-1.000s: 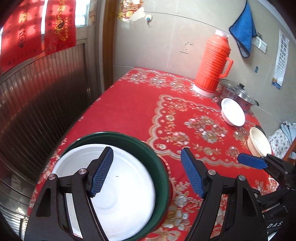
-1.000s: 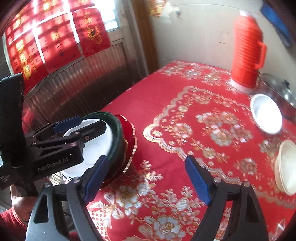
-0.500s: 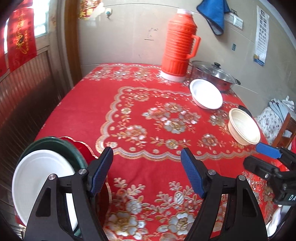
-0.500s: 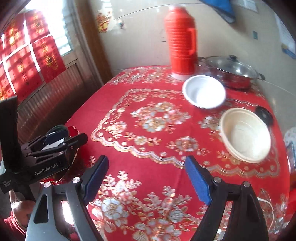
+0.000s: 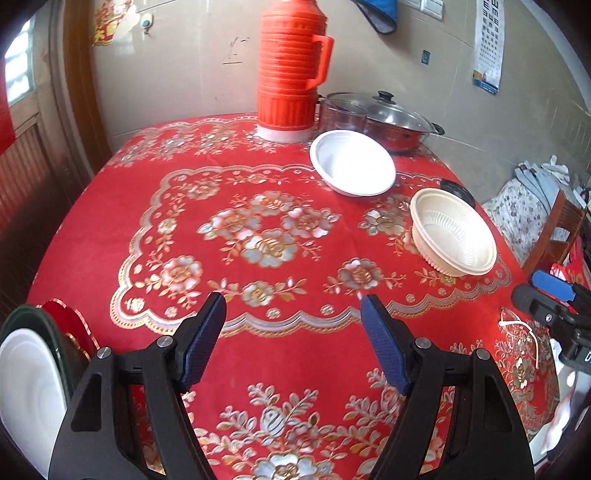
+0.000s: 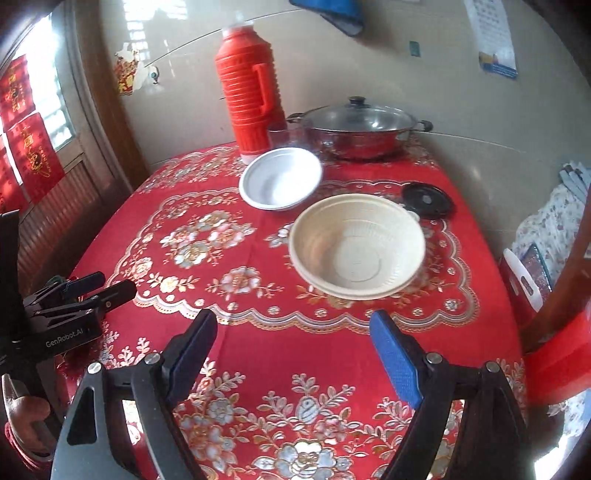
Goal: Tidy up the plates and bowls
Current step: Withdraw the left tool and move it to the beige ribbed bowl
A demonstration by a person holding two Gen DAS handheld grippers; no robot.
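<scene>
The right gripper (image 6: 293, 341) hangs with jaws wide and empty over the red floral tablecloth (image 6: 258, 343). Ahead sits a cream ribbed bowl (image 6: 356, 245), with a white bowl (image 6: 280, 178) just beyond it, near an orange thermos (image 6: 249, 85) and a lidded steel pot (image 6: 356, 127).

I see a red tablecloth (image 6: 236, 354) patterned with gold and silver flowers covering the table. At its far edge an orange ribbed thermos (image 6: 249, 103) stands upright against the tiled wall. Just beside it sits a steel pot (image 6: 358, 134) under a glass lid, with a clear glass (image 6: 286, 137) between them. A black round lid (image 6: 426, 199) lies flat nearby. A blue cloth (image 5: 376, 14) hangs above.
</scene>
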